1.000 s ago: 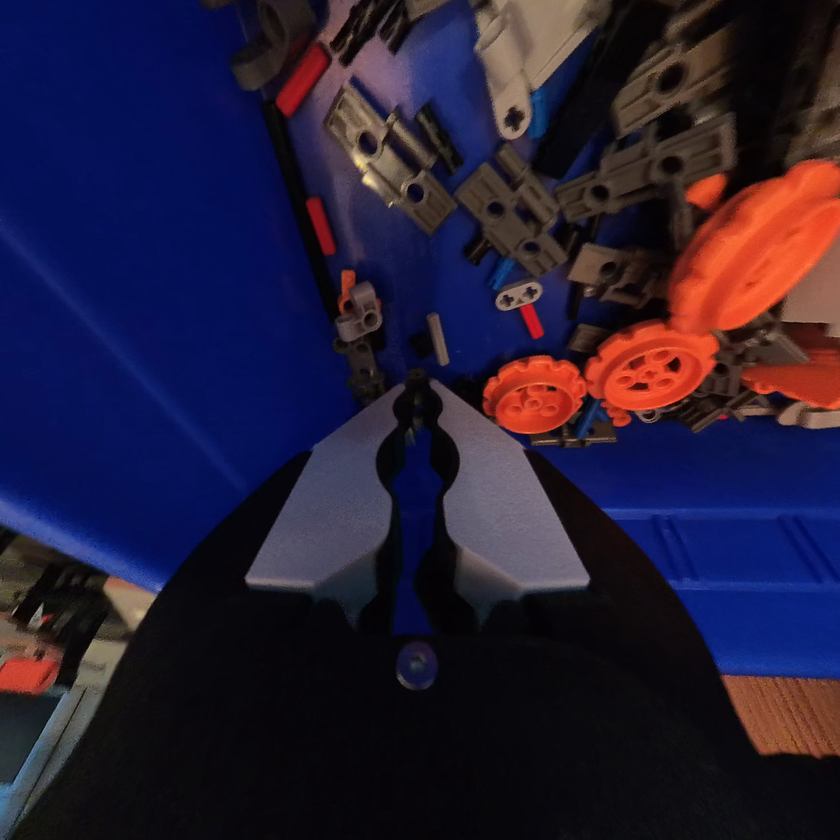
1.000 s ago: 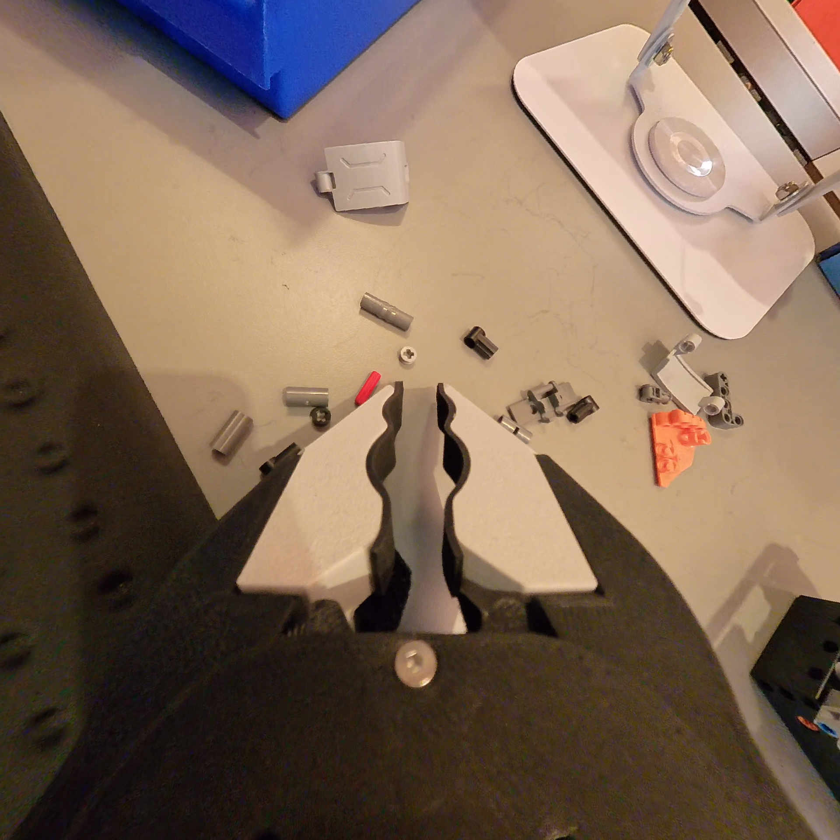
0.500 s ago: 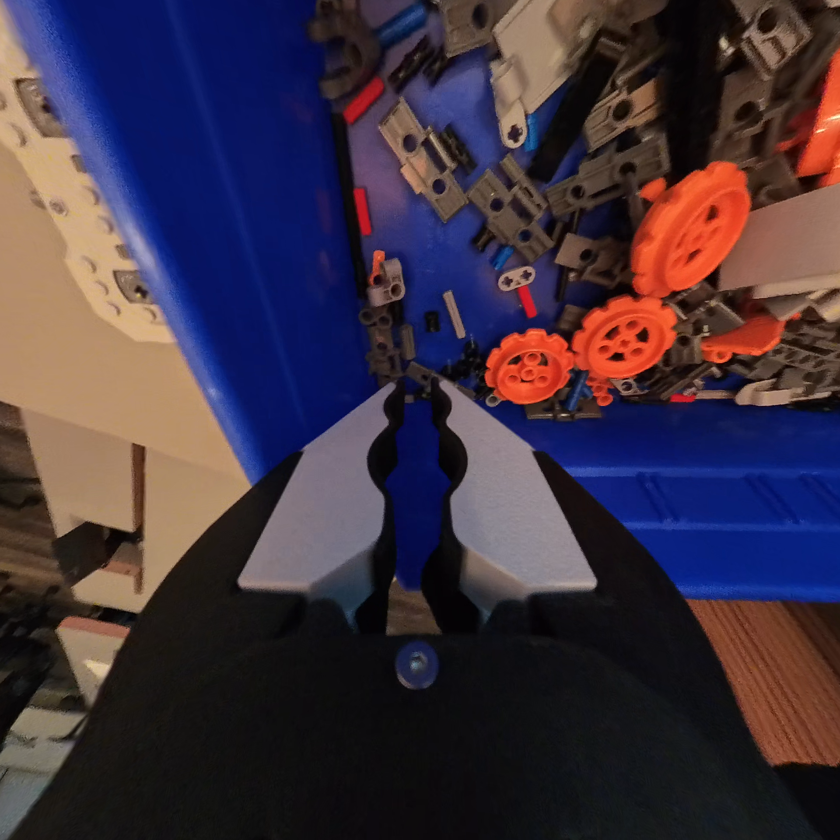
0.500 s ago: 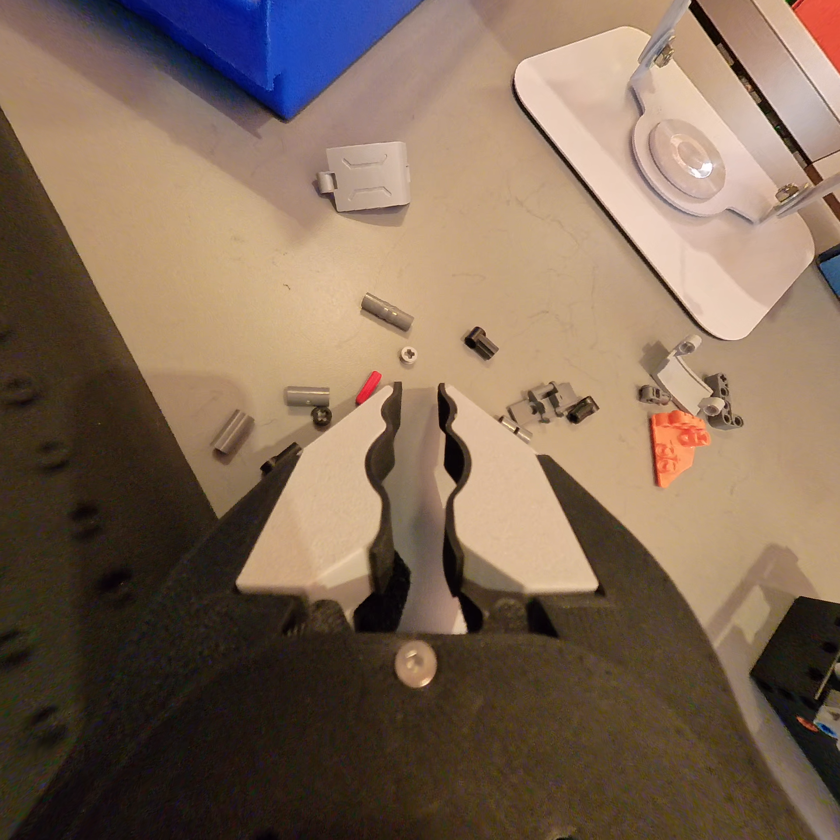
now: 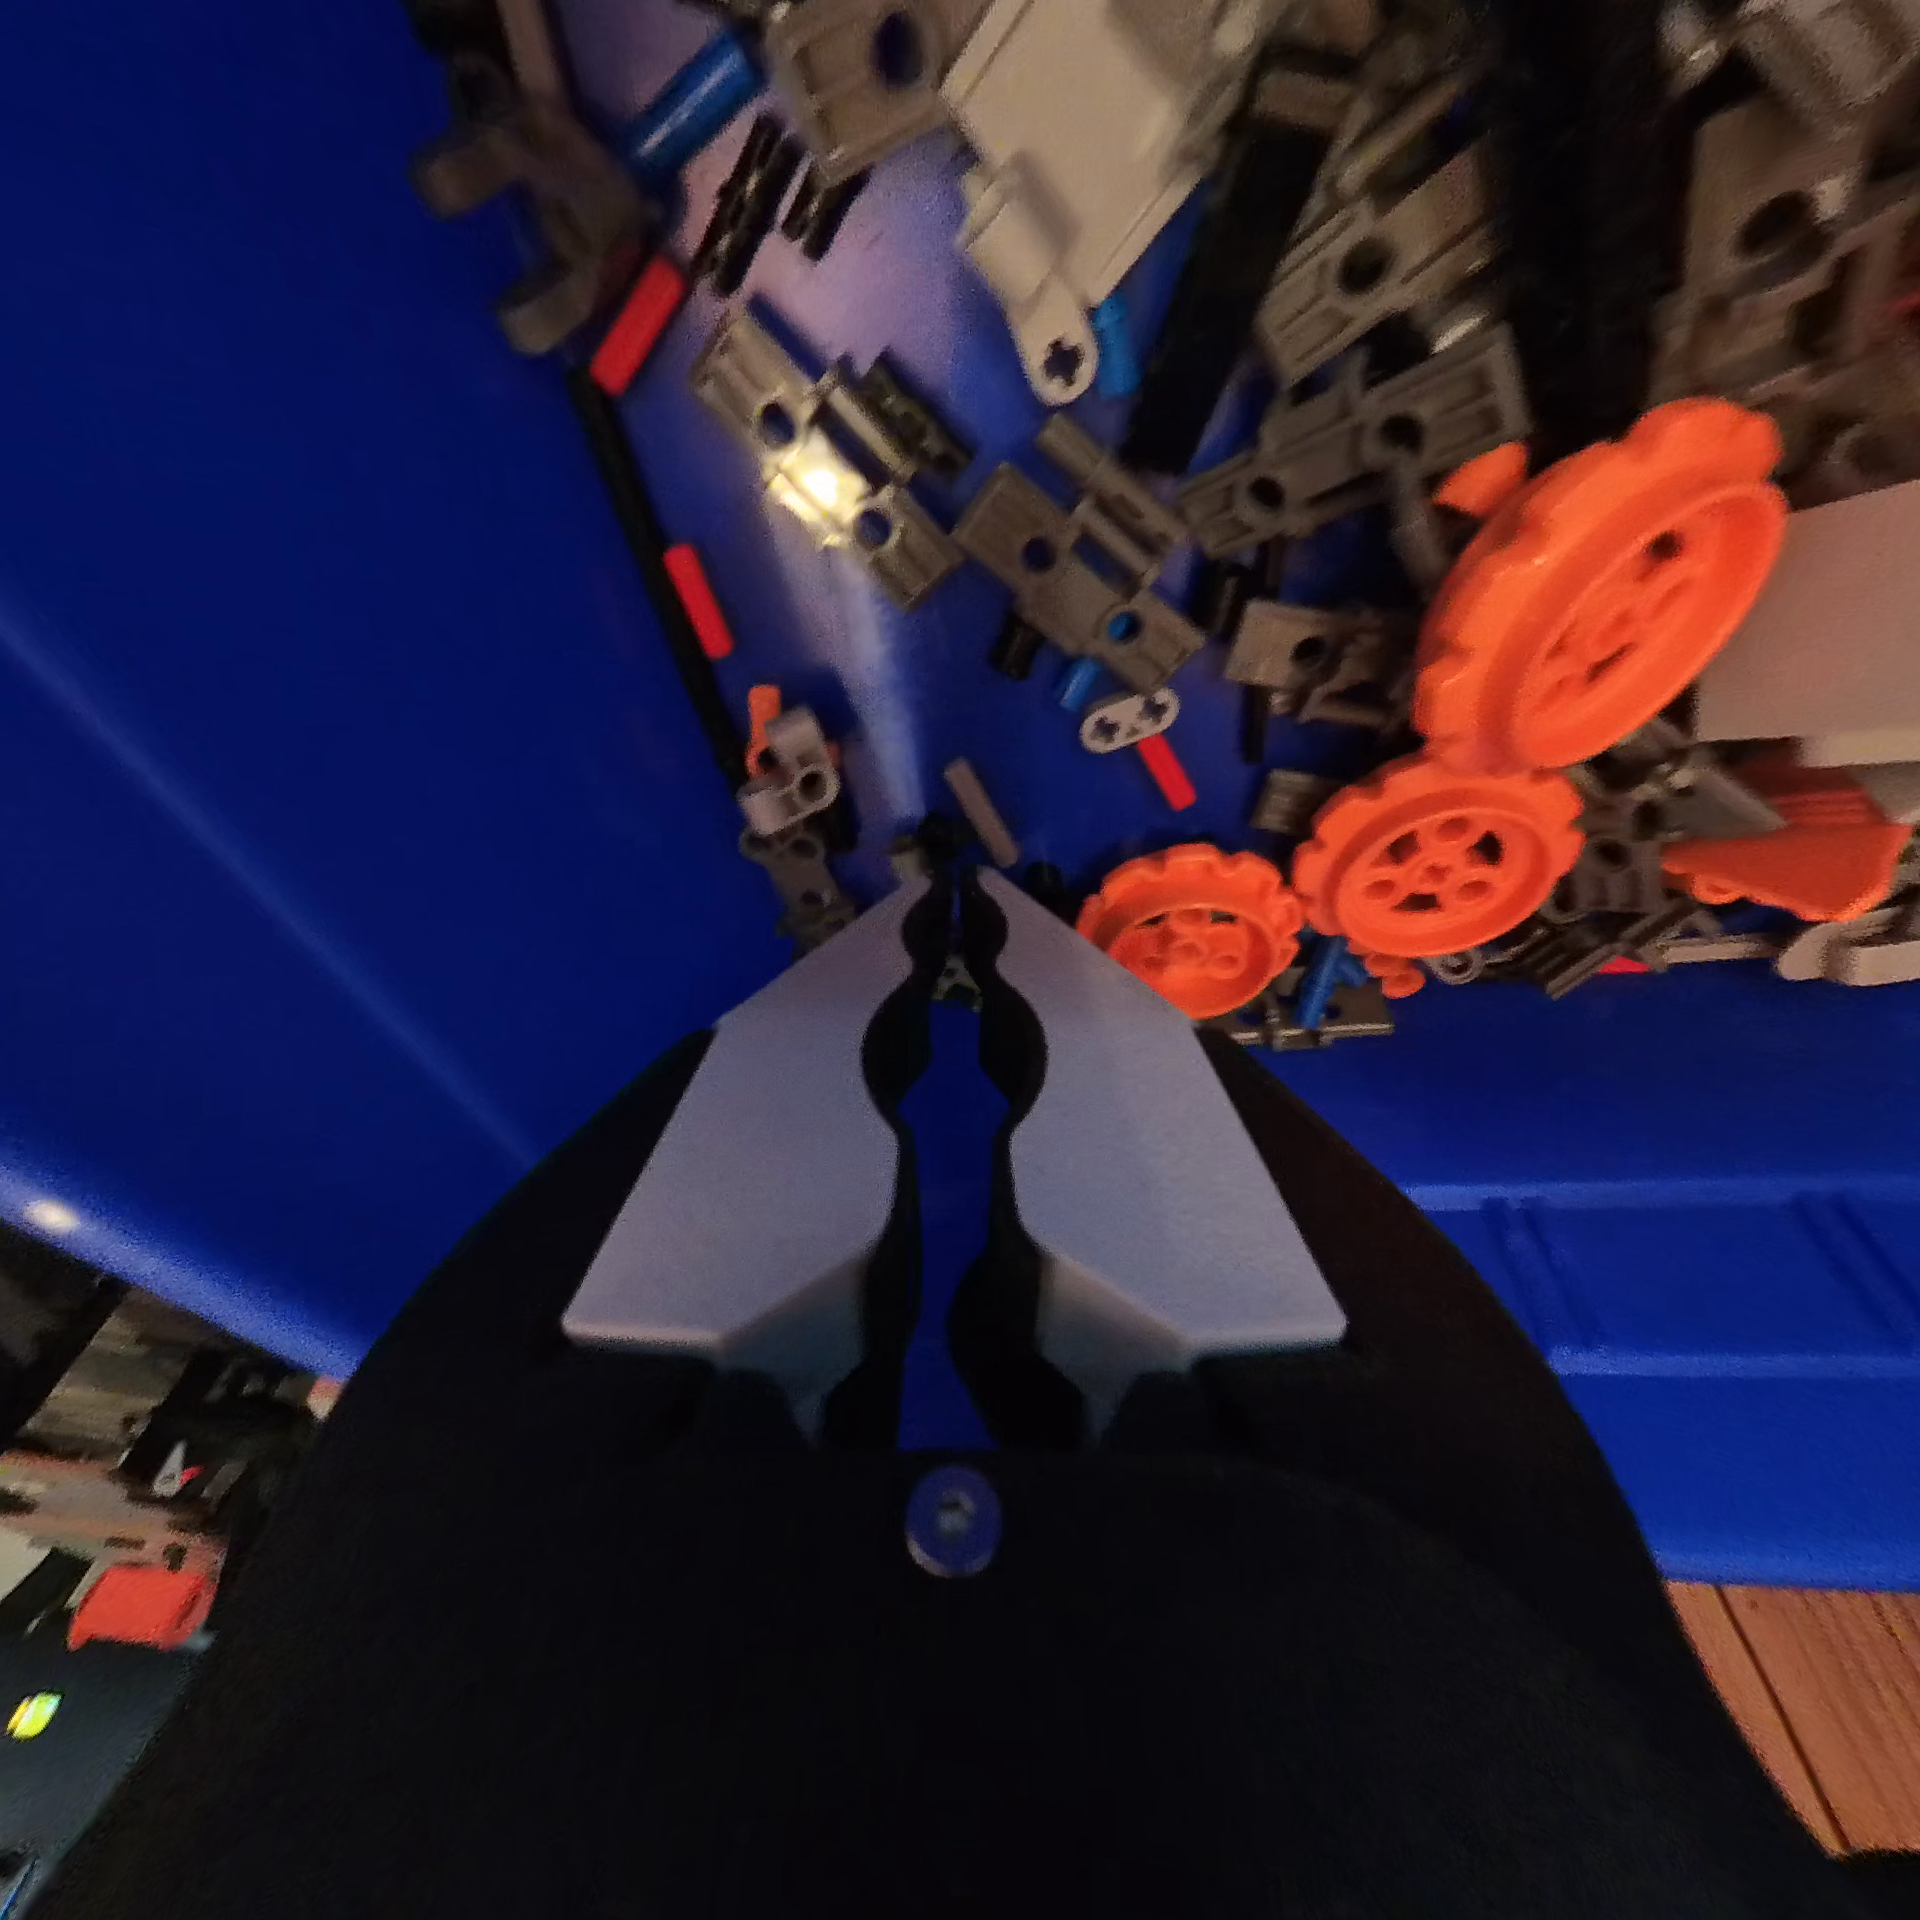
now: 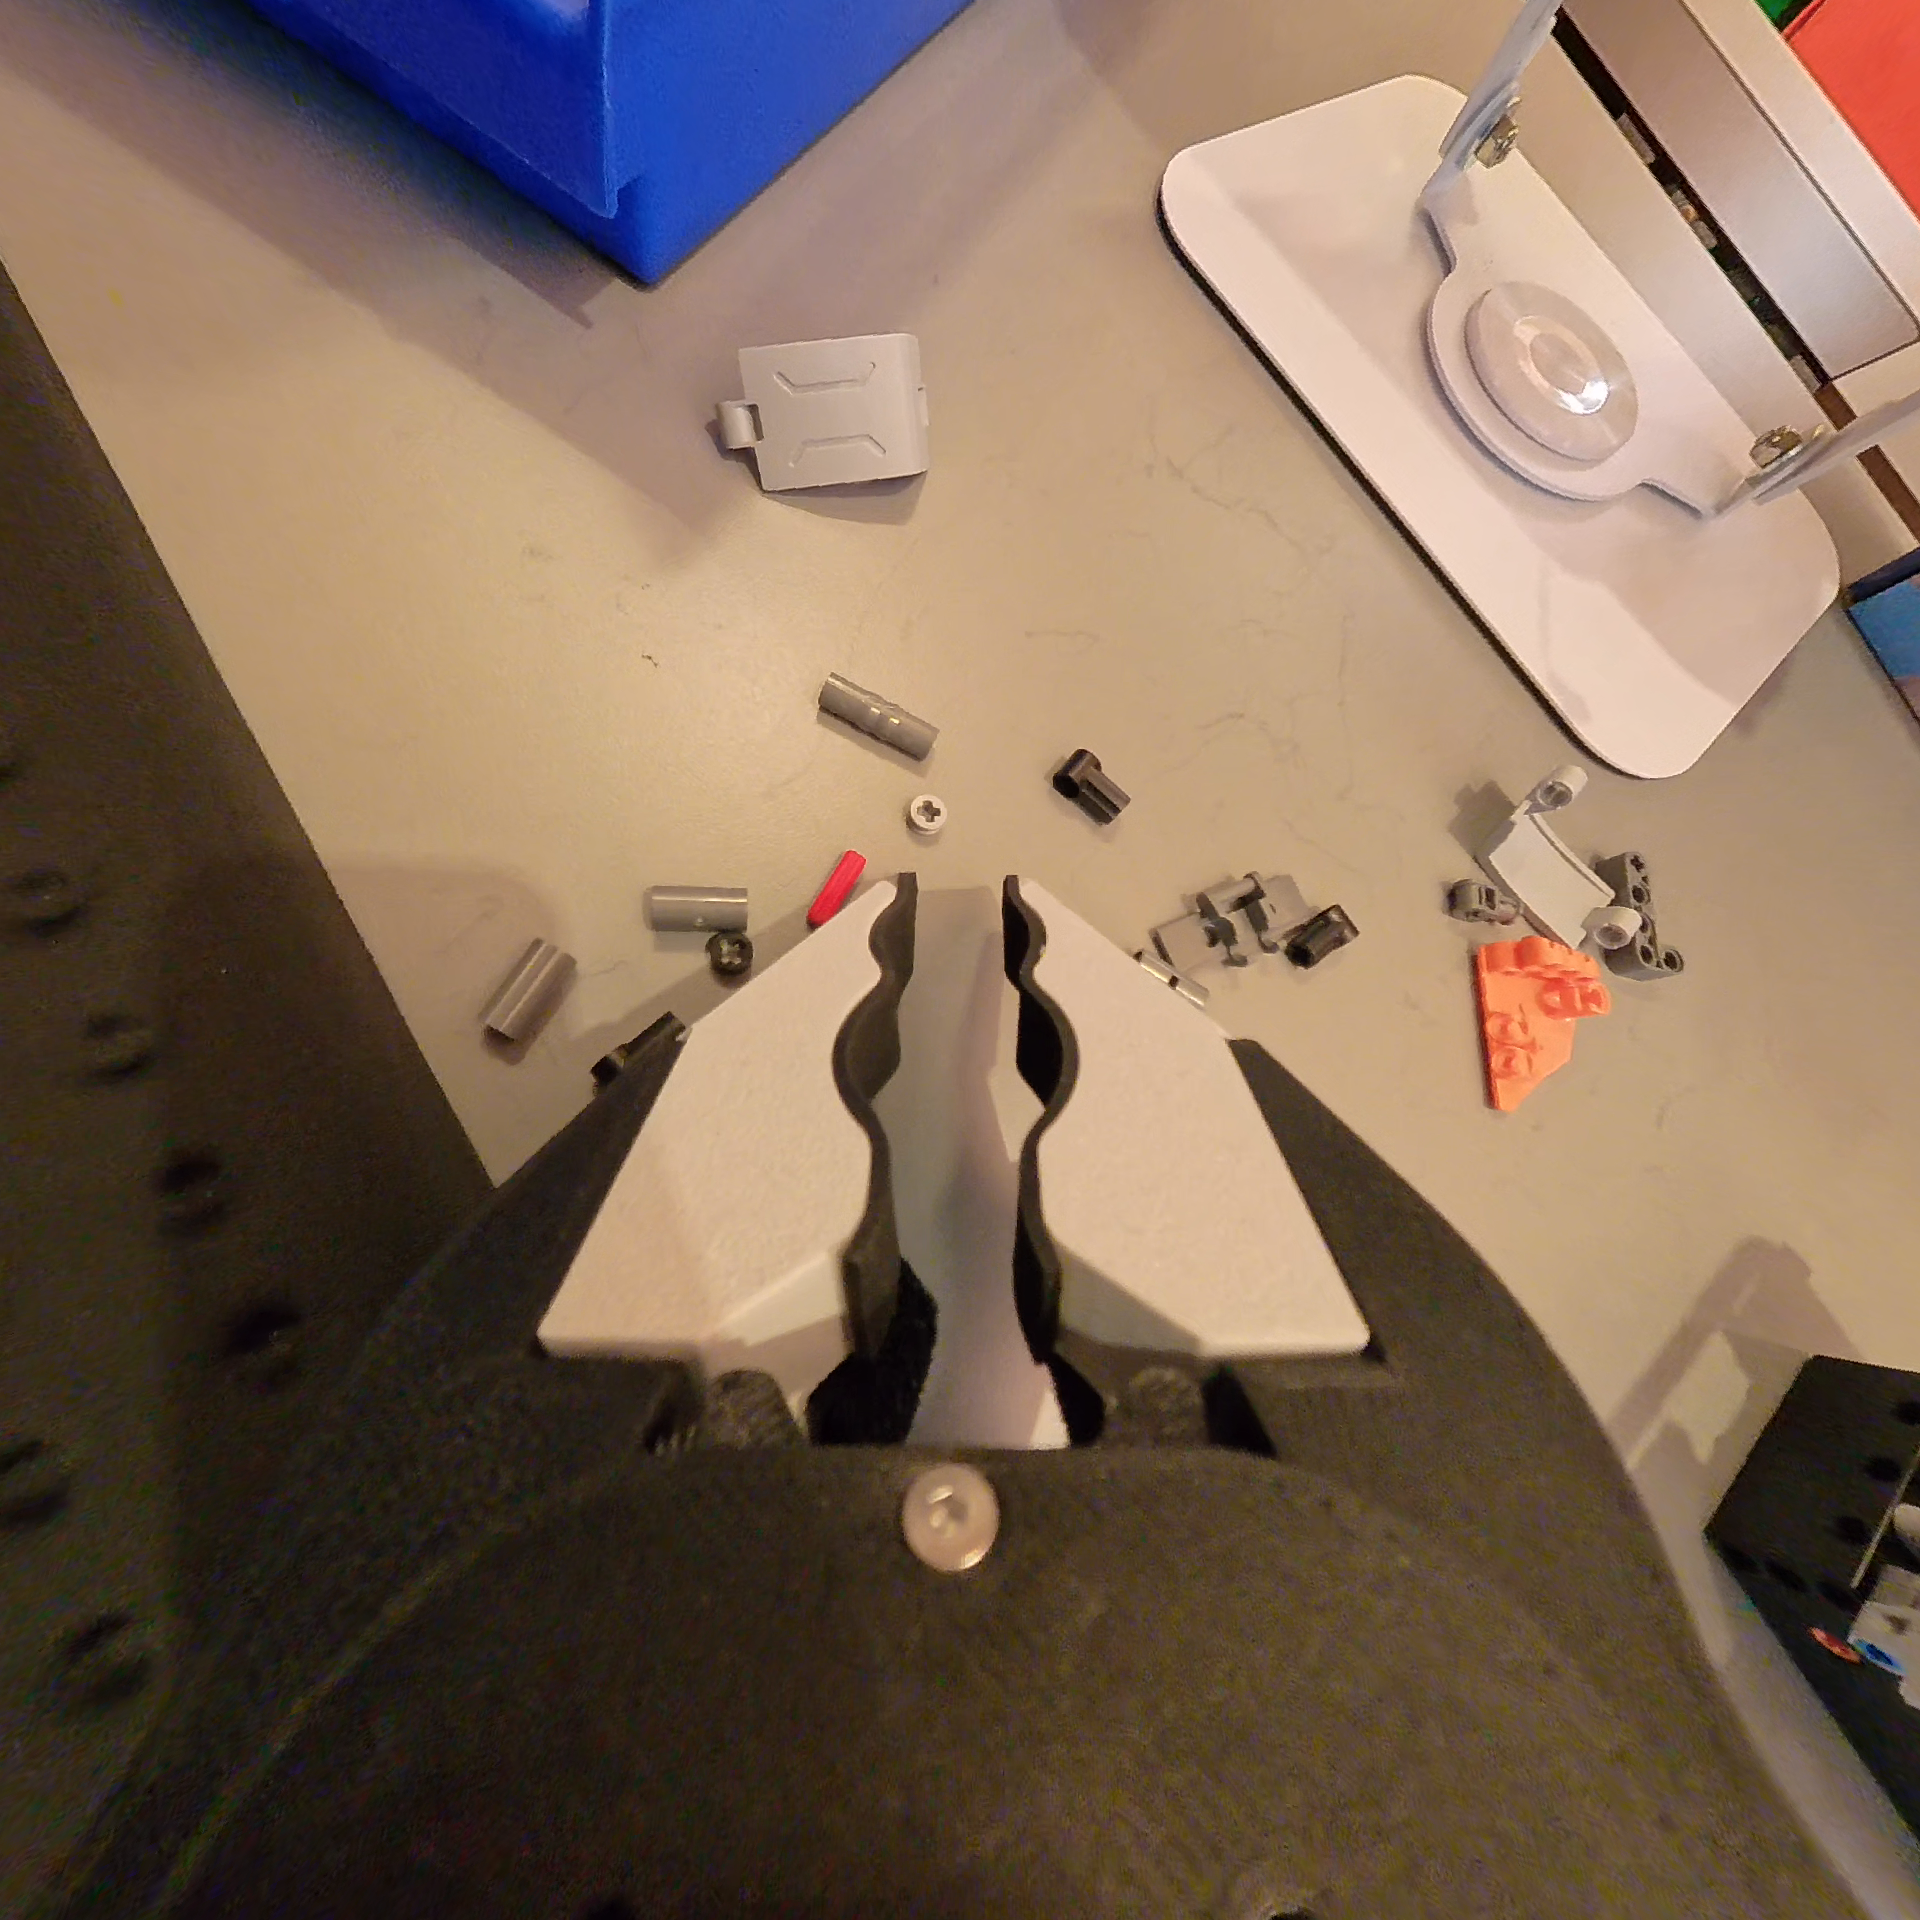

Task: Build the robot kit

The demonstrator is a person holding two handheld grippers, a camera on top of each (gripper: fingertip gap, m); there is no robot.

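- Reaching into a blue bin (image 5: 312, 520), the left gripper (image 5: 953, 883) is seen with its tips drawn nearly together on a small black piece (image 5: 940, 836), which is pinched between them just above the bin floor.
- Three orange wheels are counted in the bin: a small one (image 5: 1190, 930) just right of the tips, a middle one (image 5: 1439, 857) touching it, and a large one (image 5: 1605, 587) tilted above.
- Three red pins are seen on the bin floor: one (image 5: 636, 327) near the top, one (image 5: 698, 603) by the side wall, one (image 5: 1166, 774) right of the tips.
- Dark grey connector pieces are piled across the upper bin; their number cannot be told through the blur.
- The right gripper (image 6: 958, 883) is held above a grey counter (image 6: 416, 623) with its jaws apart by a narrow gap; nothing is held or touched.
- Three grey tubes are counted on the counter: one (image 6: 878, 717) ahead of the tips and two (image 6: 696, 906) (image 6: 528, 987) to their left.
- One red pin (image 6: 836, 886) lies just beside the left fingertip, and one round white bush (image 6: 930, 812) lies just ahead of the gap.
- One grey panel (image 6: 831, 410) lies near the corner of a blue bin (image 6: 644, 104).
- One orange wedge plate (image 6: 1532, 1018) lies to the right, near a white stand base (image 6: 1351, 312).
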